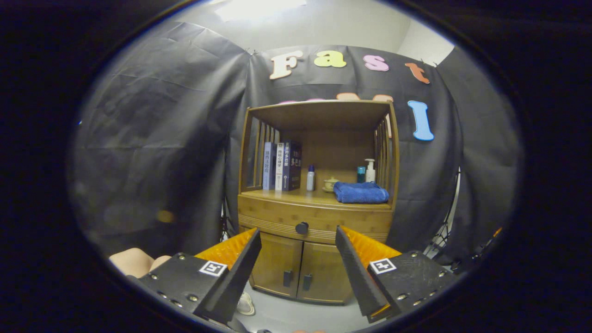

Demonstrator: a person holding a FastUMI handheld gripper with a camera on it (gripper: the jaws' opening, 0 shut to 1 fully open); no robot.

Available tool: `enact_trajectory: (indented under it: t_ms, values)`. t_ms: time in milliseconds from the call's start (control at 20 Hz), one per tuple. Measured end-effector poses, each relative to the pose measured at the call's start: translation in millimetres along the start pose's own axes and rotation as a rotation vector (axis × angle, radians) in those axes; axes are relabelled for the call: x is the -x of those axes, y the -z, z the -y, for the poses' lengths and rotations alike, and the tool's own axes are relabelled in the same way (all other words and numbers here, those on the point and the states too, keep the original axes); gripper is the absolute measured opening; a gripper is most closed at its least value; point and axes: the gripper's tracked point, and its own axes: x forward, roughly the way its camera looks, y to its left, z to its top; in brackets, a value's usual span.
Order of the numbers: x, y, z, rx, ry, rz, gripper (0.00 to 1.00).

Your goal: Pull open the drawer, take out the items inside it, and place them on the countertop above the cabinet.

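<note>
Gripper view: the gripper [298, 240] is hovering with fingers spread wide, grasping nothing. Beyond them a wooden cabinet [319, 259] is standing, its drawer [277, 215] closed. The round knob [302, 227] is sitting between and ahead of the fingertips; advancing straight and centring on it should be giving a clean pull

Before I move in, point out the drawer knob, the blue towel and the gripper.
Drawer knob [302, 227]: gripper view, on its round front face.
Blue towel [361, 192]: gripper view, middle of the folded stack on the countertop.
Gripper [298, 243]: gripper view, midway between its open fingertips.
</note>
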Motion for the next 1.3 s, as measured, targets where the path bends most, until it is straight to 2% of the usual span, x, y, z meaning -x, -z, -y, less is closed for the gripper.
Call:
enact_trajectory:
  t_ms: [250, 550, 850, 1050, 1300]
  values:
    - [-9.0, 2.8, 5.1, 0.017, 0.024, 0.020, 0.97]
    - [-70.1, 1.0, 12.3, 0.025, 0.043, 0.038, 0.96]
    - [-119.0, 26.9, 27.9, 0.088, 0.098, 0.016, 0.97]
    - [-148.9, 52.8, 35.8, 0.073, 0.114, -0.025, 0.97]
    - [-178.1, 63.7, 34.3, 0.109, 0.106, -0.047, 0.97]
